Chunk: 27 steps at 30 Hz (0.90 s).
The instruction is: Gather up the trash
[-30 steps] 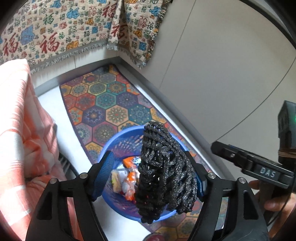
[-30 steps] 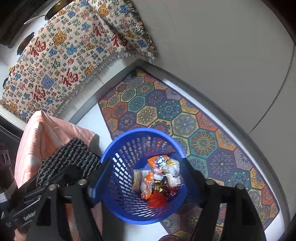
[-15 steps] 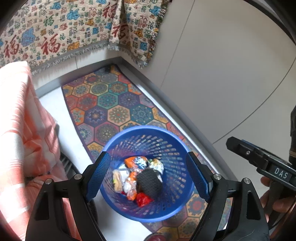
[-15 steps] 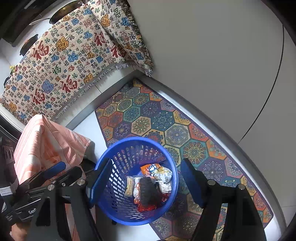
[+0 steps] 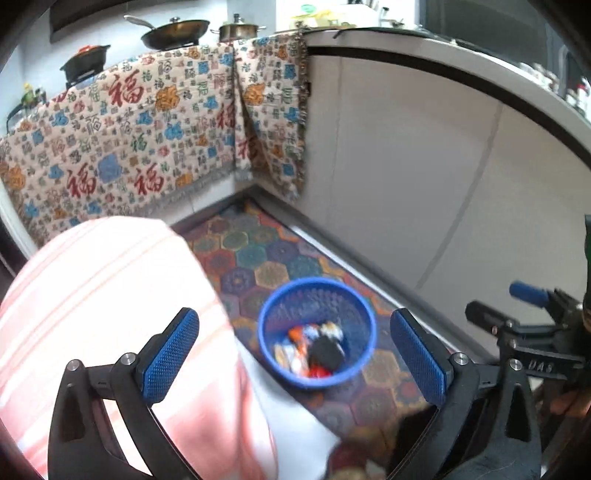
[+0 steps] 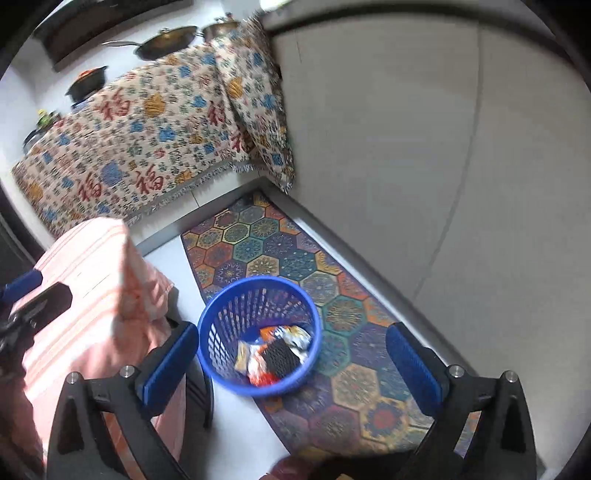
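My tongs: two, left (image 5: 294,354) and right (image 6: 291,363), each with two blue pads. Basket (image 6: 221,314): one, blue. Black mesh wad (image 6: 280,356): one, in the basket. Wrappers (image 6: 295,334) beside it: several, too blurred to count. Rug (image 6: 266,240): one. Patterned cloths (image 5: 122,147) over the worktop: two. Pink striped cloth (image 5: 110,295): one. Pans (image 5: 173,31) on the worktop: three.

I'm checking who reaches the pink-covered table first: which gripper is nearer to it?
Left. The left gripper has one finger over the pink cloth; the right gripper sits farther right, over the blue basket and rug.
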{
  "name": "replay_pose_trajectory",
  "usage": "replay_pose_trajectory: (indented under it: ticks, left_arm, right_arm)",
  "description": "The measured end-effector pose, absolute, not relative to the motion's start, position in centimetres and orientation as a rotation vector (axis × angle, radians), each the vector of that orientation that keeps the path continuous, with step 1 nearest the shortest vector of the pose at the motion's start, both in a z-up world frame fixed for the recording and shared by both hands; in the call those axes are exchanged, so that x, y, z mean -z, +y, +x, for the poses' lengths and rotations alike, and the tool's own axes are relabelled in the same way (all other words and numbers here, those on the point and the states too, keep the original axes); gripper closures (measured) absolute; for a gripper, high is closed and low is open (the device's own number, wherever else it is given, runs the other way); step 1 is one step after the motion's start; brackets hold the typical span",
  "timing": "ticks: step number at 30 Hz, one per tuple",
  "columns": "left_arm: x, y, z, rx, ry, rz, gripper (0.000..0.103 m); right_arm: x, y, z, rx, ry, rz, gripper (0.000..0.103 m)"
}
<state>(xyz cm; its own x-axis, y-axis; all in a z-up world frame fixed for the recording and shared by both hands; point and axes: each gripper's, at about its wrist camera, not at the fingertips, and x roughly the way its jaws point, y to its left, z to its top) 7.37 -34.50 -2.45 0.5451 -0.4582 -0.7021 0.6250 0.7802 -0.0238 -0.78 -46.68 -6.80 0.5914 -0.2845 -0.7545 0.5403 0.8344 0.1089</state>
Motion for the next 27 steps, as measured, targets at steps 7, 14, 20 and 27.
replay_pose_trajectory:
  ticks: [7,14,20,27]
  left_arm:
    - [3.3,-33.4,4.8,0.615,0.854,0.269,0.0]
    - [1.7,-33.1,4.1,0.671,0.819,0.23,0.0]
    - [1.6,-33.0,4.1,0.671,0.819,0.246,0.0]
    - [1.5,-32.6,3.8,0.654,0.82,0.246,0.0]
  right_arm:
    - [3.5,-41.7,-6.3,0.495,0.805,0.334,0.0]
    - [1.2,-39.4,-8.1,0.529,0.788,0.292,0.0]
    - [-0.3,-38.1,-8.2,0.524,0.773,0.257,0.0]
    - [-0.6,-37.6,-7.8,0.532,0.773,0.245,0.0]
